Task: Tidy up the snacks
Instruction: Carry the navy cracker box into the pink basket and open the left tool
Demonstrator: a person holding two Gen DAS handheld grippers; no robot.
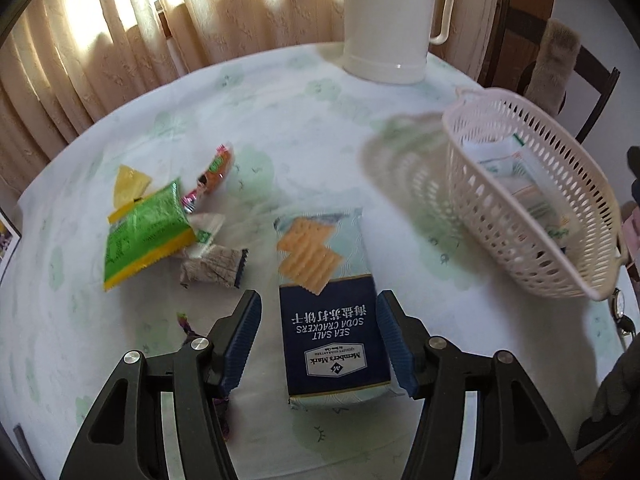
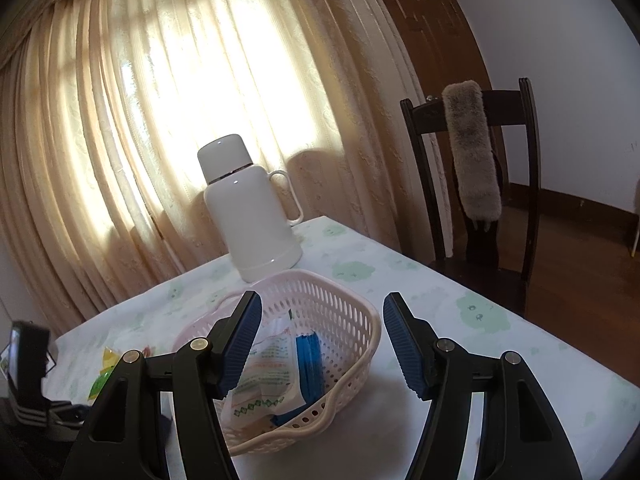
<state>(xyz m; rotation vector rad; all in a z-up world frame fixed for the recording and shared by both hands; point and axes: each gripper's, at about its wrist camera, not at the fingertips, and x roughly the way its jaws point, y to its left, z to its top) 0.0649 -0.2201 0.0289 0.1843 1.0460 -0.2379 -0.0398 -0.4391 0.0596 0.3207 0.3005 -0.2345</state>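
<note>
left tongs (image 1: 318,340) spread, straddling the soda cracker pack (image 1: 328,300) on the tabletop (image 1: 280,128), not yet pinching; likely light, crinkly film, brittle contents; grip long sides gently; right tongs (image 2: 322,340) spread, empty, over the basket (image 2: 360,344)

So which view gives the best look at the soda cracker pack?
The left wrist view. The soda cracker pack lies flat on the tablecloth between the left gripper fingers, open around it, label fully readable. The right wrist view does not show it; there, only the basket and its packets appear.

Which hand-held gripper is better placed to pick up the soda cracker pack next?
Left. The left hand-held gripper straddles the cracker pack, jaws open. The right hand-held gripper faces the basket.
</note>
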